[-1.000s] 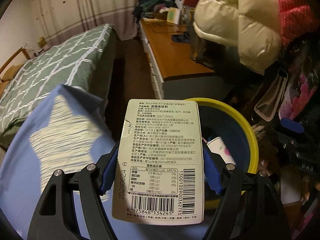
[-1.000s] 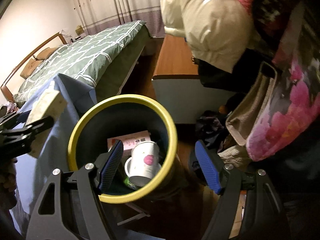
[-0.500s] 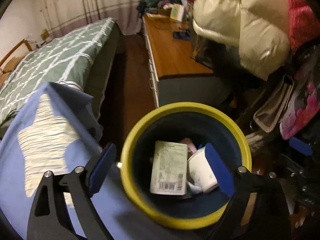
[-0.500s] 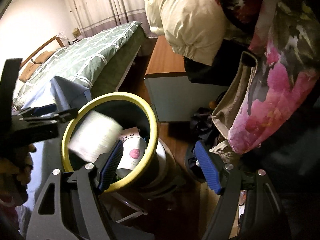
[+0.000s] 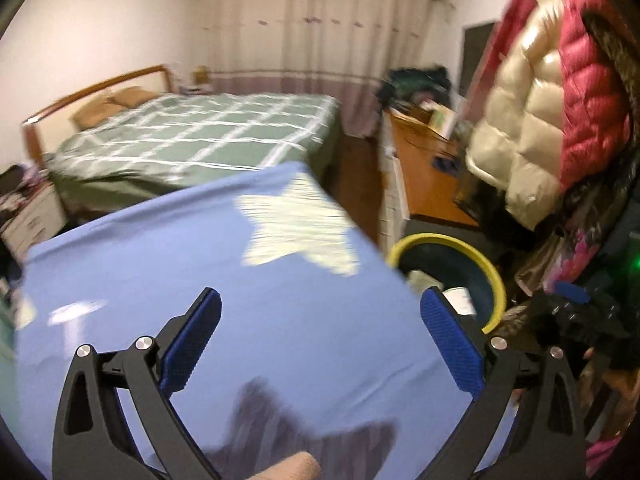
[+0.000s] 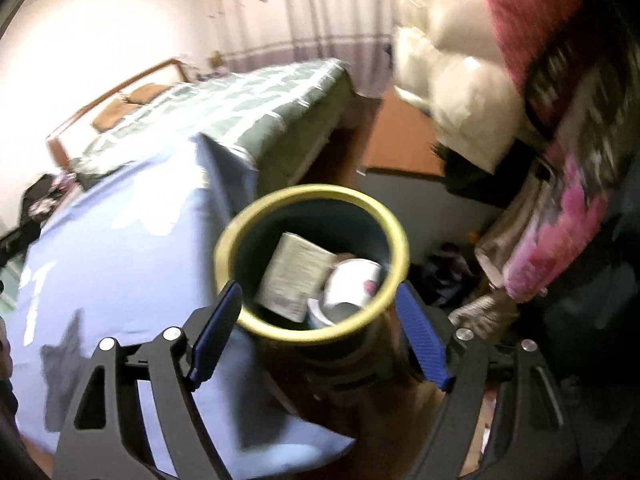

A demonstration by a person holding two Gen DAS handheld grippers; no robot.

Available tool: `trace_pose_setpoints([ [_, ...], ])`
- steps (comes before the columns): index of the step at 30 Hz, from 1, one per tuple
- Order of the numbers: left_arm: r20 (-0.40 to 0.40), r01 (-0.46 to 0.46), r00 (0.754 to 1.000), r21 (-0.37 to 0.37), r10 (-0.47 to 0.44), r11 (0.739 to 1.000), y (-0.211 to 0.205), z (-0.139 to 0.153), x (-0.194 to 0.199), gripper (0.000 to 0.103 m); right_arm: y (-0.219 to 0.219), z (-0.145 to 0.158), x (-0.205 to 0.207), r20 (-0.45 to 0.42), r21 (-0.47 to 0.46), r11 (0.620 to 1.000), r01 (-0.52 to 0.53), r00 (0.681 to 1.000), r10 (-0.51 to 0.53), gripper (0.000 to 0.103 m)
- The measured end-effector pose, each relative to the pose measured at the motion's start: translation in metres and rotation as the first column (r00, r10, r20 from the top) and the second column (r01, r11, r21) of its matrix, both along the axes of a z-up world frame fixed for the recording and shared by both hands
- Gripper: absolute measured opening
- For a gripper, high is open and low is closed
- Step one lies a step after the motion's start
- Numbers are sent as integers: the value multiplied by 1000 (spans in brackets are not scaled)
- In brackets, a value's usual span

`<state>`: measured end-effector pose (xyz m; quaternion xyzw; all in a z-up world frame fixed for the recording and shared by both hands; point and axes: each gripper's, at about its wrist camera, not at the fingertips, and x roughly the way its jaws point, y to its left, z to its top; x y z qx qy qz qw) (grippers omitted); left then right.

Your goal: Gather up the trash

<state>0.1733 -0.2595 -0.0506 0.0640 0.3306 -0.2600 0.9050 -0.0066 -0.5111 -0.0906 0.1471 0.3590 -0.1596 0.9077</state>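
Observation:
A dark trash bin with a yellow rim stands beside the blue-covered table. Inside it lie a pale green drink carton and a white paper cup. My right gripper is open and empty, its fingers on either side of the bin's near rim. My left gripper is open and empty above the blue cloth with a white star. The bin shows at its right, with the cup just visible inside.
A bed with a green checked cover lies behind the table. A low wooden cabinet stands at the back right. Cream and red puffy jackets and bags hang at the right. A floral bag hangs near the bin.
The left gripper opened and dropped the carton into the bin, then swung away left over the blue cloth. The right gripper moved closer over the bin.

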Motion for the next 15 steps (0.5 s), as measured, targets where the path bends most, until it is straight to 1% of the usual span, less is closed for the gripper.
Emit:
trace_pose_setpoints([
  [3,73,-113,991,-30,115,993,62,18,-29,98,30,19,-5,62,-29,997,-70,996,71,77],
  [5,110,-192,974,-45,196,980,100,28,-49,98,51,30,-9,93,-56,992,-109,989,114,78],
  [7,126,-256,957,-49,260,966,132,32,-68,98,67,39,-14,114,-81,987,-141,982,149,79],
  [10,135,-319,937,-44,322,947,162,33,-91,98,80,47,-18,132,-107,982,-158,976,171,79],
  [12,155,-369,917,-16,367,929,179,32,-107,98,92,54,-21,143,-130,977,-166,972,185,80],
  [15,162,-411,897,-36,412,911,198,30,-126,98,106,61,-27,150,-150,974,-171,969,194,82],
])
